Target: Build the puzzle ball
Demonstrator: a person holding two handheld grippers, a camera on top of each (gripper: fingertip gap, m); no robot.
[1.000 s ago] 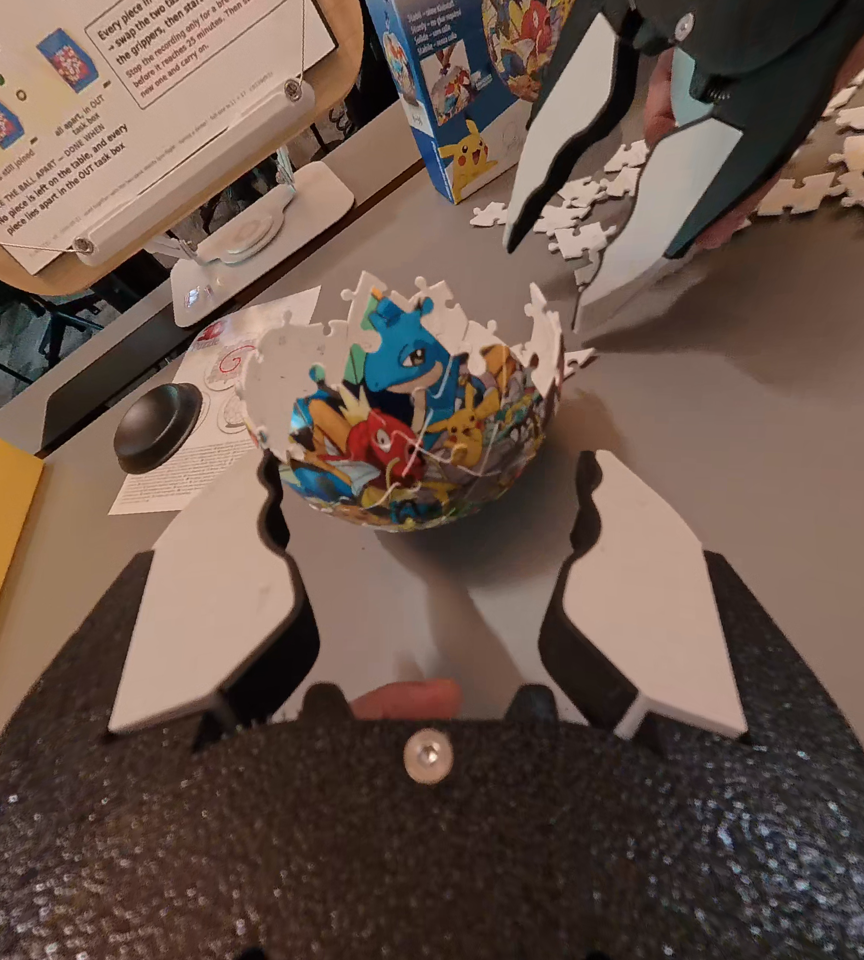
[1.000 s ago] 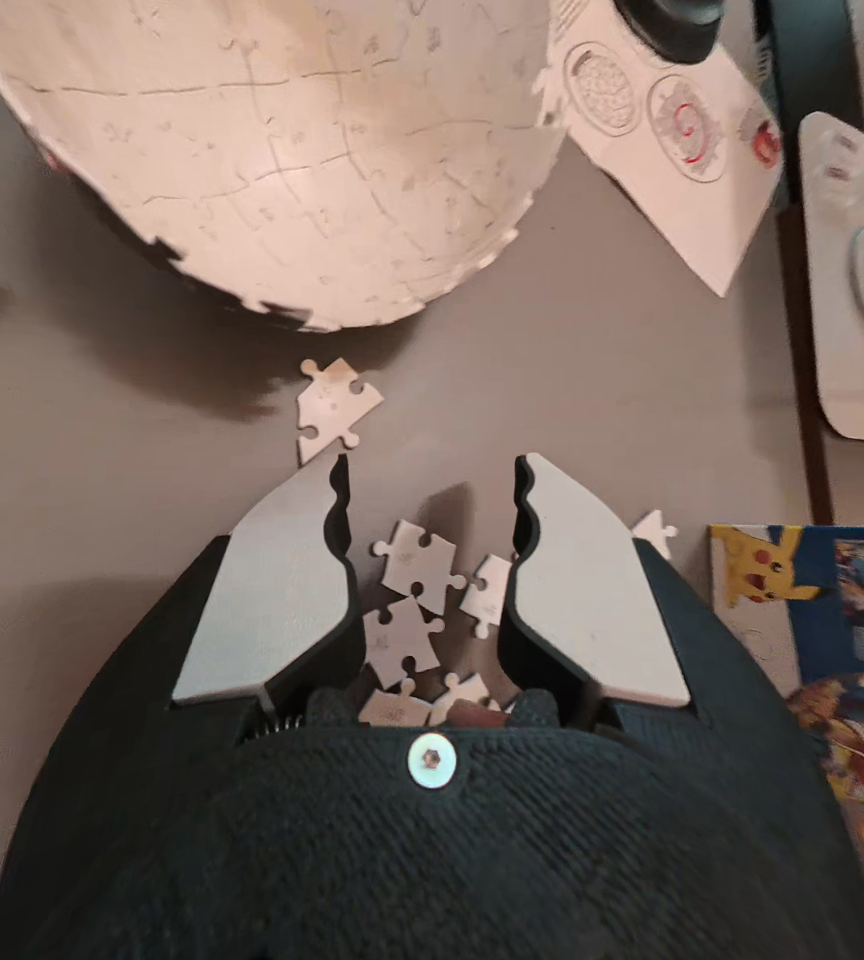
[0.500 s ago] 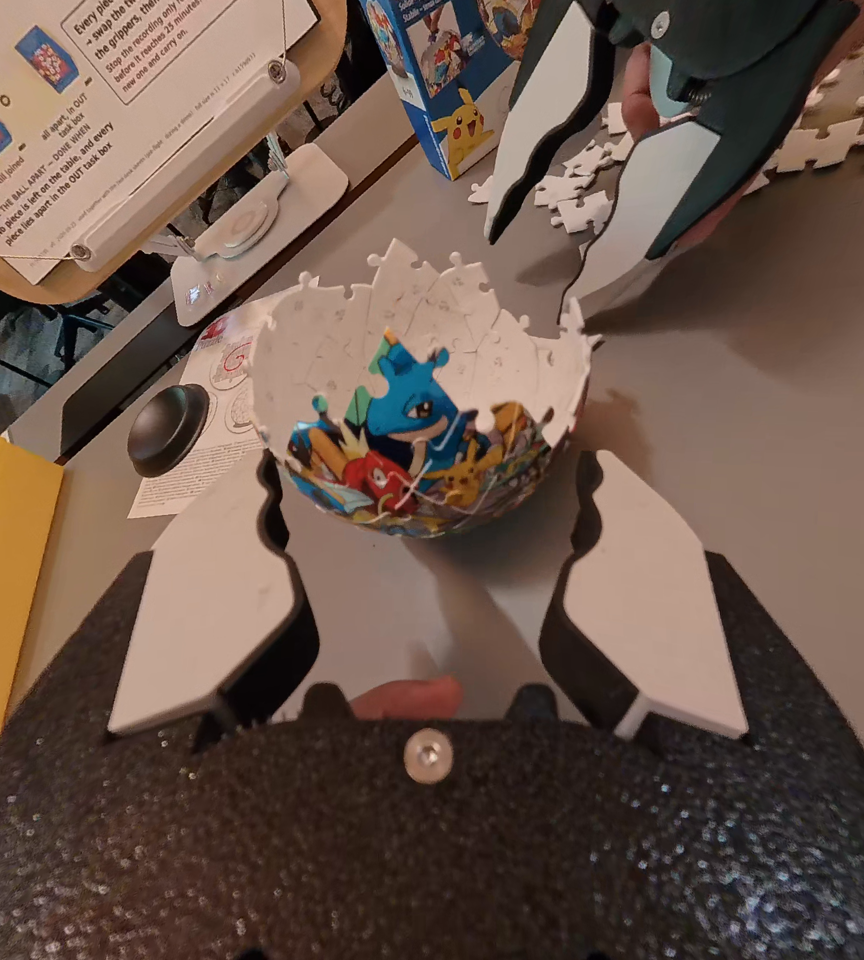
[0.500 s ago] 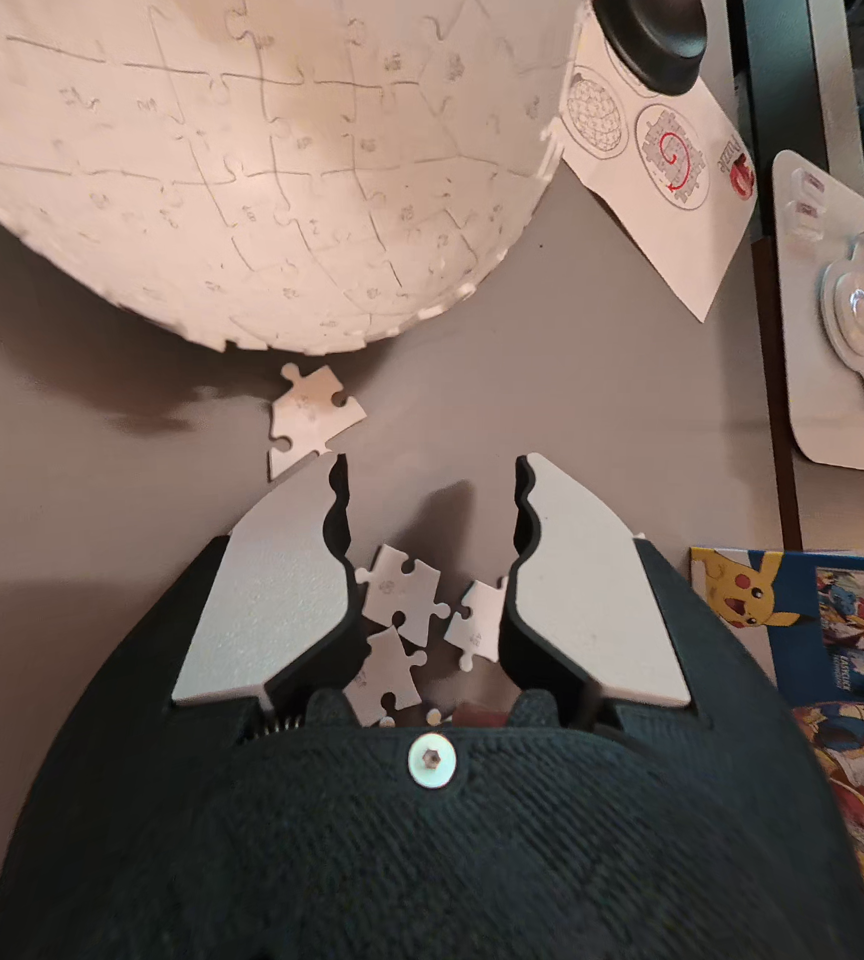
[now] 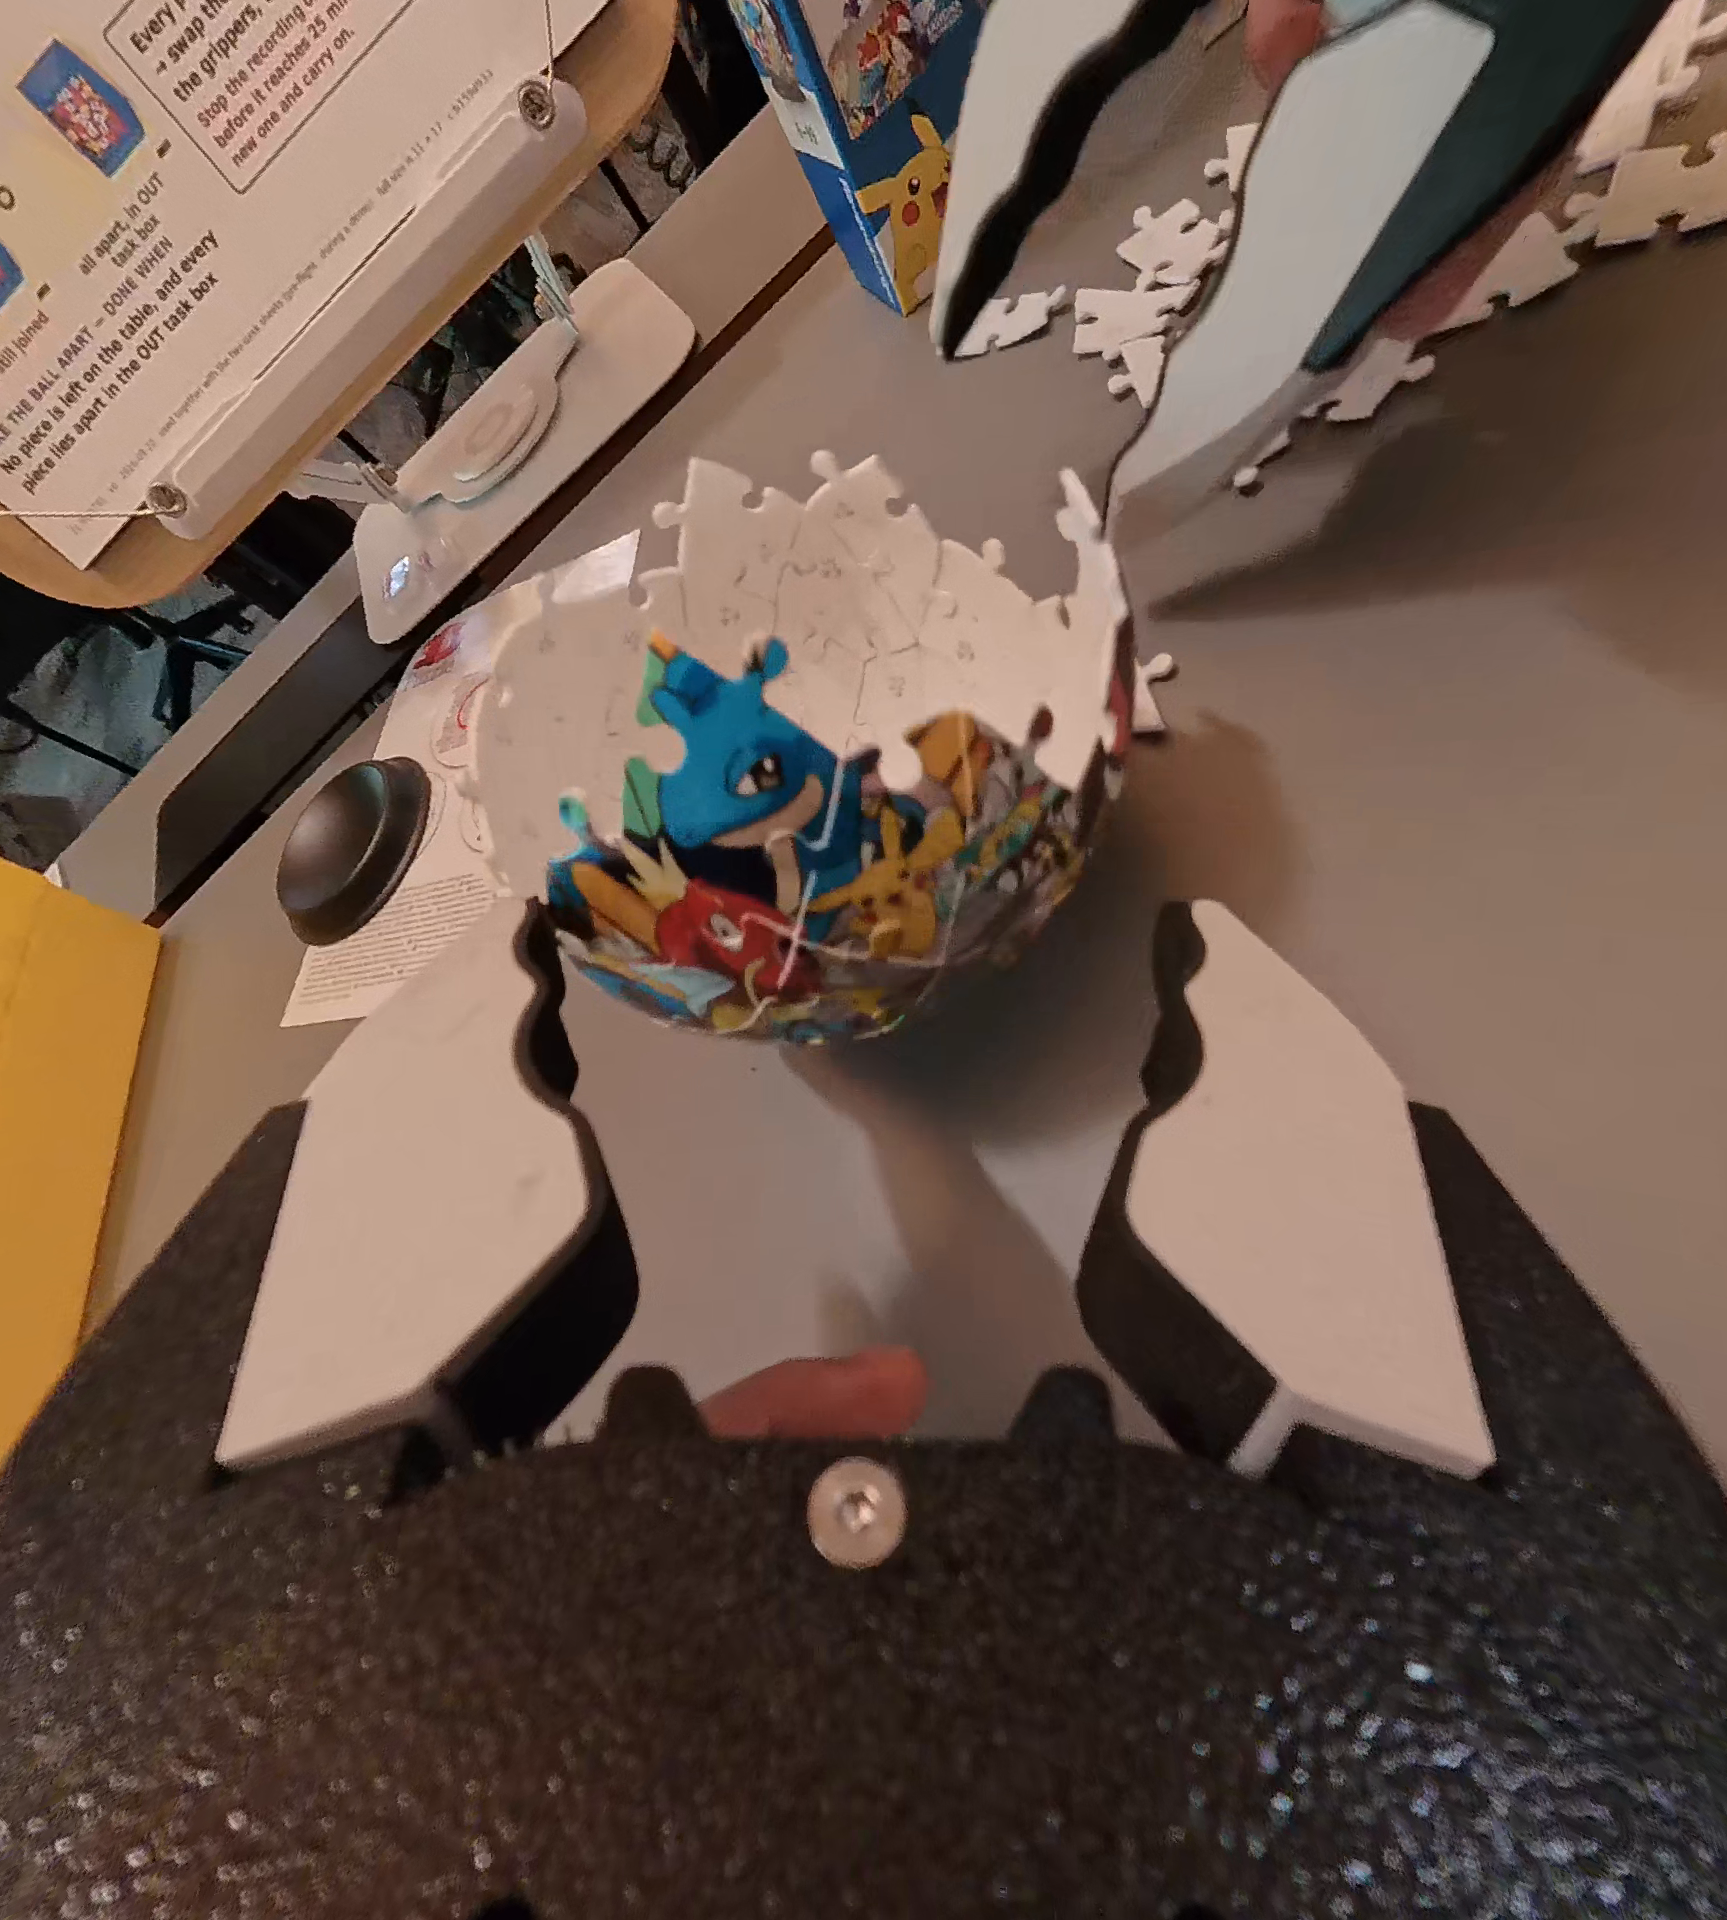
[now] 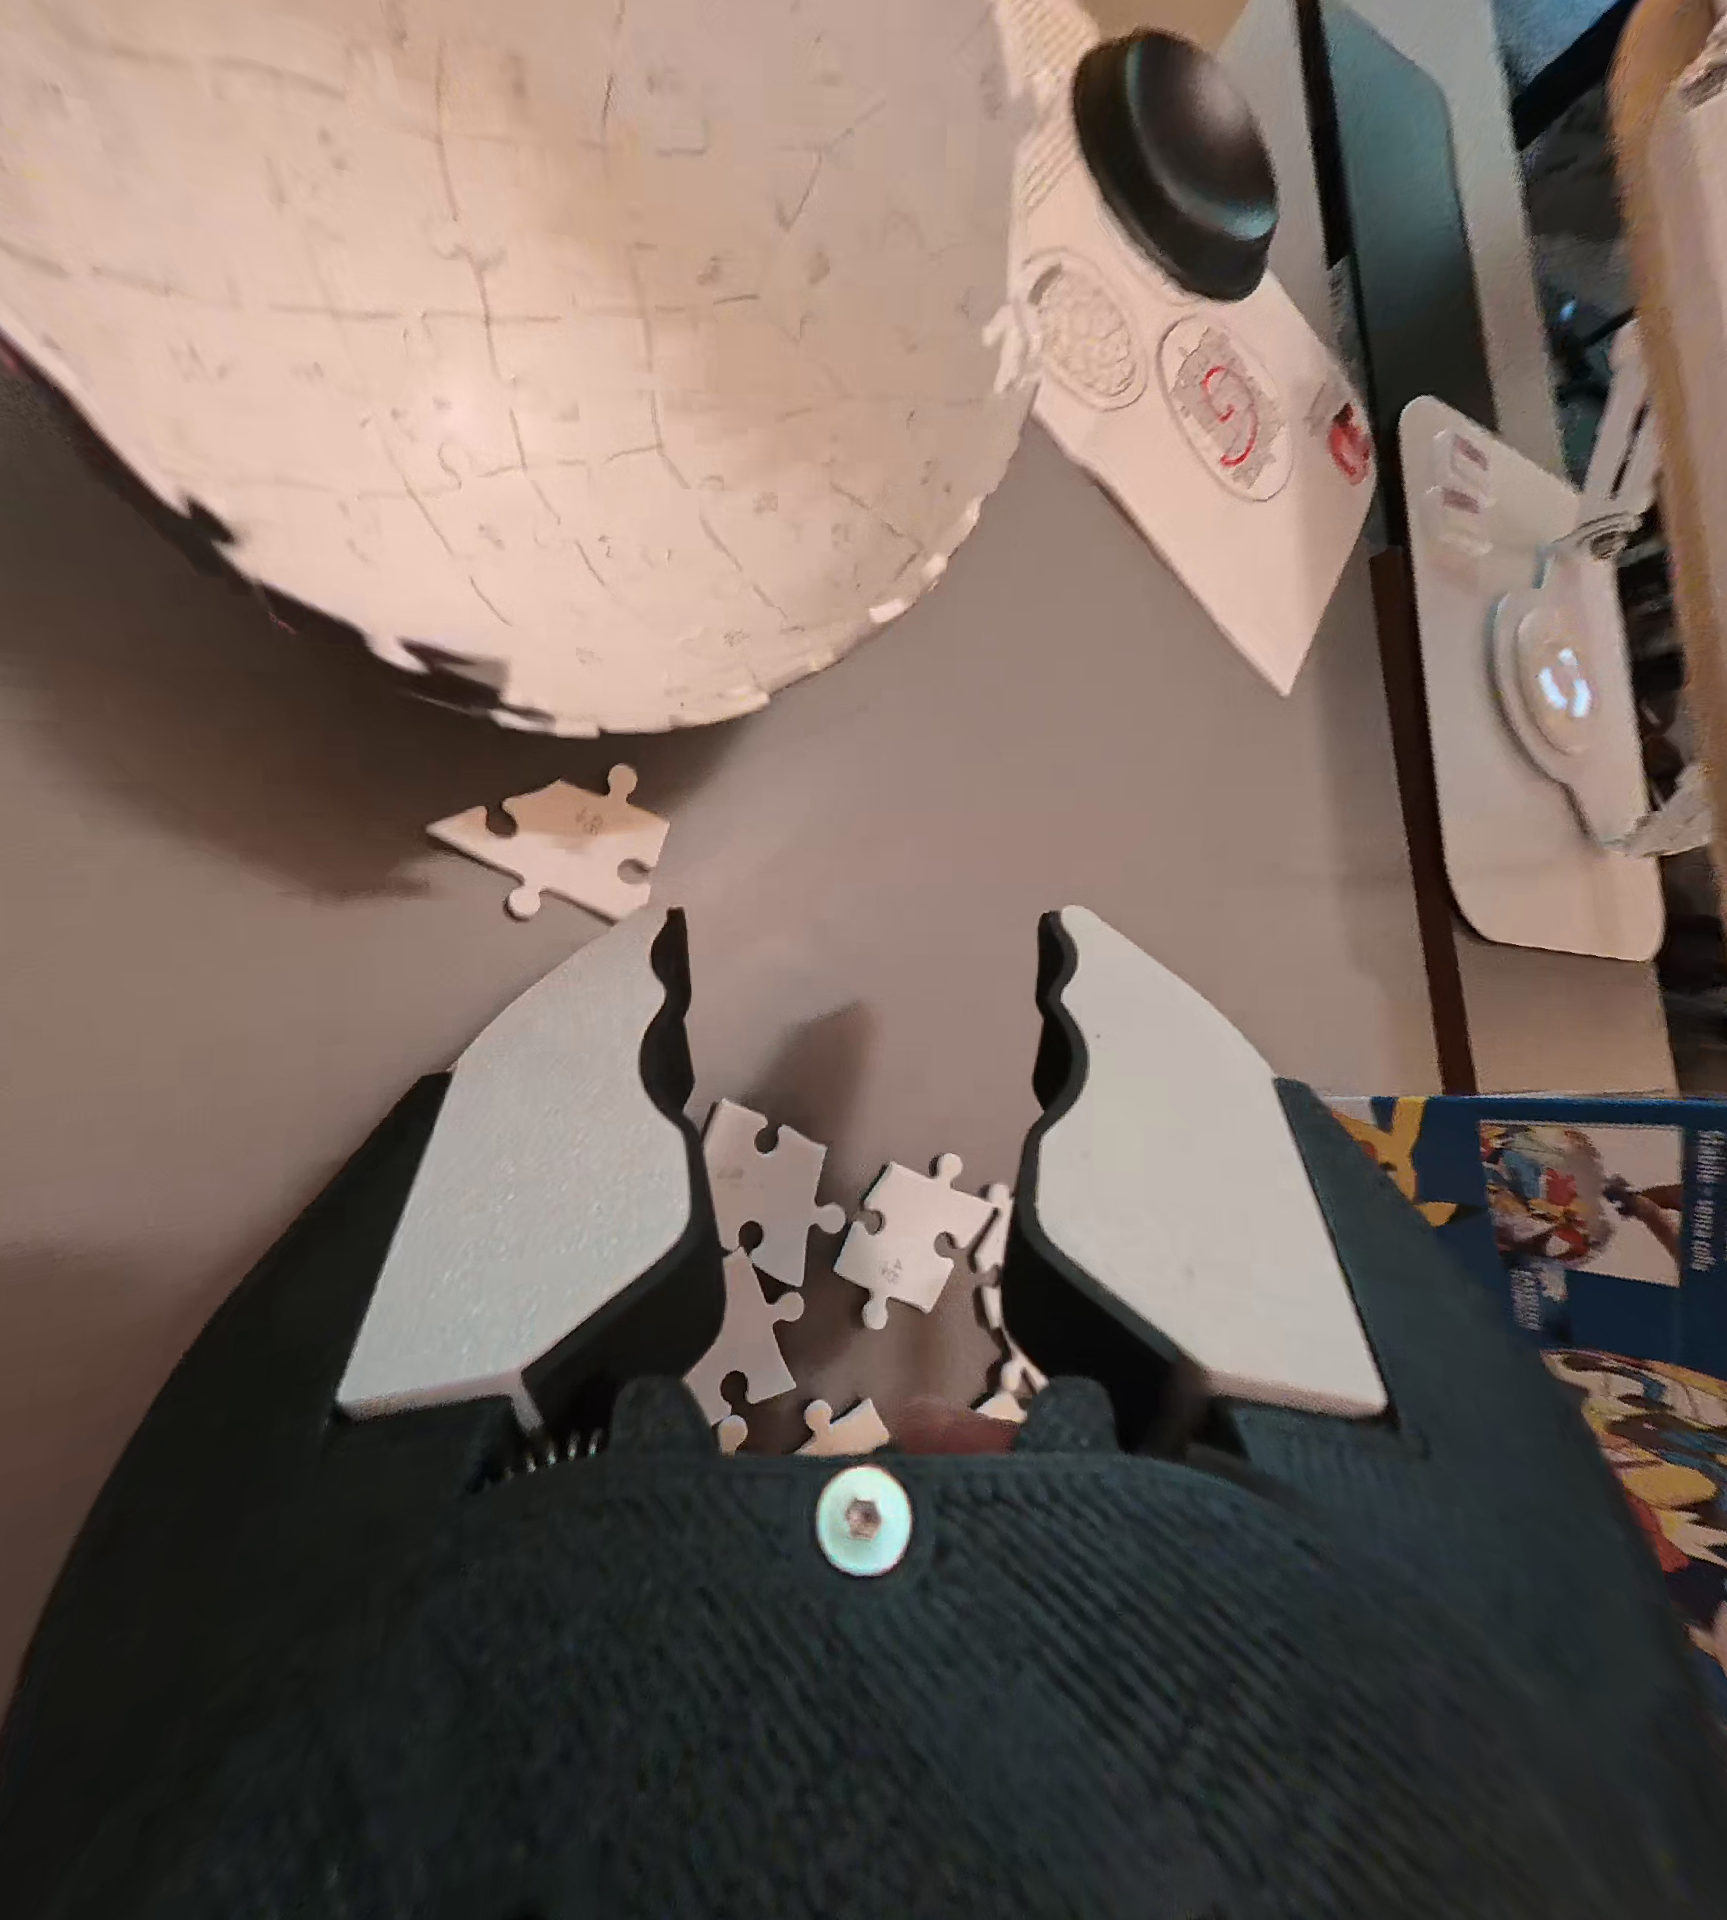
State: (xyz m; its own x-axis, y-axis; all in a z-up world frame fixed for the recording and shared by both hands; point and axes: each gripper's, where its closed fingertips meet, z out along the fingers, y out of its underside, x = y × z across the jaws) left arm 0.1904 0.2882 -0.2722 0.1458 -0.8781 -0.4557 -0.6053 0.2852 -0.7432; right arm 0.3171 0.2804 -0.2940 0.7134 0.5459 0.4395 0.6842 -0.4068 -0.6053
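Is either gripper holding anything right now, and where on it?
Nothing is held. The left gripper is open just short of the half-built ball, and the right gripper is open over loose pieces.

The half-built puzzle ball (image 5: pixel 817 790) stands on the grey table (image 5: pixel 1461 935) as an open bowl with a jagged rim. Its outside shows colourful cartoon creatures; its inside is plain white. One loose puzzle piece (image 6: pixel 558 840) lies white side up just beside the ball. More loose pieces (image 5: pixel 1669 187) are scattered farther behind the ball, also white side up.
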